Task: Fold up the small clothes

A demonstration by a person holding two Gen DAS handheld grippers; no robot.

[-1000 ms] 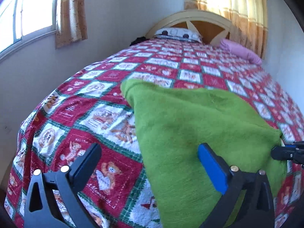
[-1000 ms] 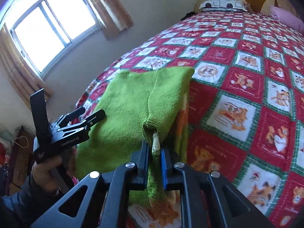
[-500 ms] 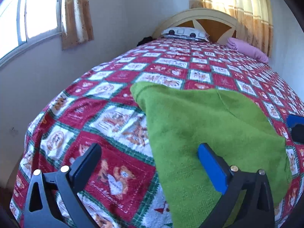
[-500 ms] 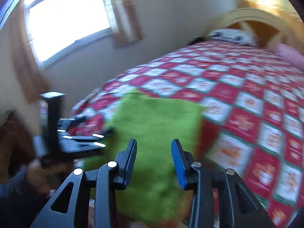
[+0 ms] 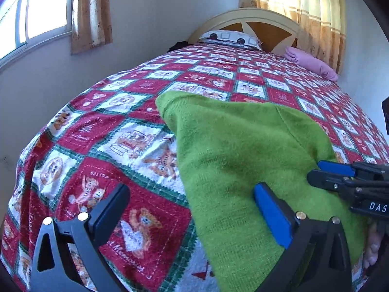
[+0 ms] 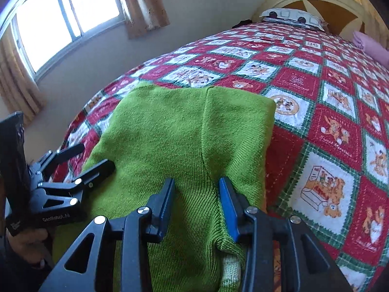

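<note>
**Quilted bed, one green knit, two open grippers**

Sunlit bedroom; red-and-white quilt (image 5: pixel 102 131) over the bed, headboard (image 5: pixel 255 22) at the far end.

Lying flat near the foot end, already doubled over: green sweater (image 6: pixel 170 133), a sleeve seam running down the right part, a pale ribbed cuff (image 6: pixel 231 270) peeking out at the near edge.

Hovering over its near right portion, jaws released and straddling the seam, gripping nothing: right gripper (image 6: pixel 197 204). Spread wide over the sweater's left edge, likewise holding nothing: left gripper (image 5: pixel 189 209).

Risks, as judged:
- Pinching only the top layer, so the fold peels apart on lifting.
- Catching quilt along with knit at the left edge, dragging both.
- Uneven pull from two sides, skewing the fold.

Count: sweater, one; grippers, two; pillows, two — patterned (image 5: pixel 231 39) and pink (image 5: pixel 311 63); windows, one clearly seen (image 6: pixel 65 17).
</note>
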